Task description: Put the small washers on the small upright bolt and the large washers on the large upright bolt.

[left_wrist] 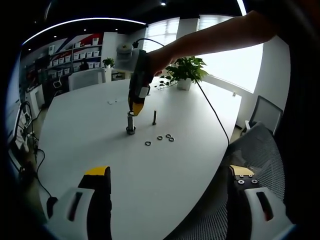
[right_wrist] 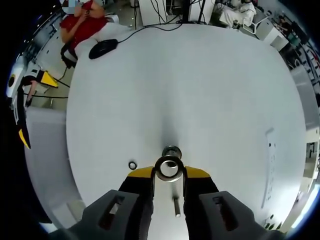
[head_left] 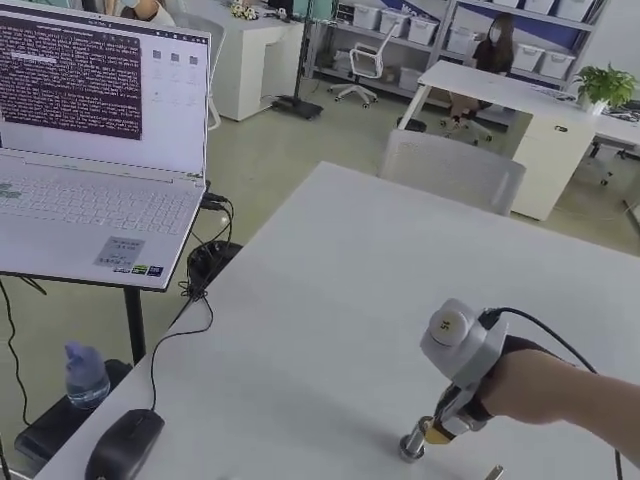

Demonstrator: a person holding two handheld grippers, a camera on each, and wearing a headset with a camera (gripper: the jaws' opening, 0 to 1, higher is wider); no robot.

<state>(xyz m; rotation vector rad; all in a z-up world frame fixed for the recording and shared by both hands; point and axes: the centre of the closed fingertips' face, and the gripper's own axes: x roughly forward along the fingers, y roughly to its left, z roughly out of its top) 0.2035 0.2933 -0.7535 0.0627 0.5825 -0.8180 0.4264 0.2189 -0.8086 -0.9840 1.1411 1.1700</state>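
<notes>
Seating a large washer [right_wrist: 168, 167] on the large upright bolt [right_wrist: 171, 151] looks to be the step in hand. The right gripper [right_wrist: 168, 174] has its jaws closed on the ring's edges, flat side up, just above the bolt top. The left gripper [left_wrist: 167, 175] waits at the near desk [left_wrist: 190, 165] edge, jaws wide apart and empty.

Next move, as I judge it: centre the hole over the bolt, lower level, then part the jaws.

Washer: thin bright steel ring. Large bolt: stubby grey metal on a broader base. Small upright bolt [left_wrist: 154, 117]: slim pin, to its right. Loose washers [left_wrist: 160, 137] lie near it on the smooth white top
</notes>
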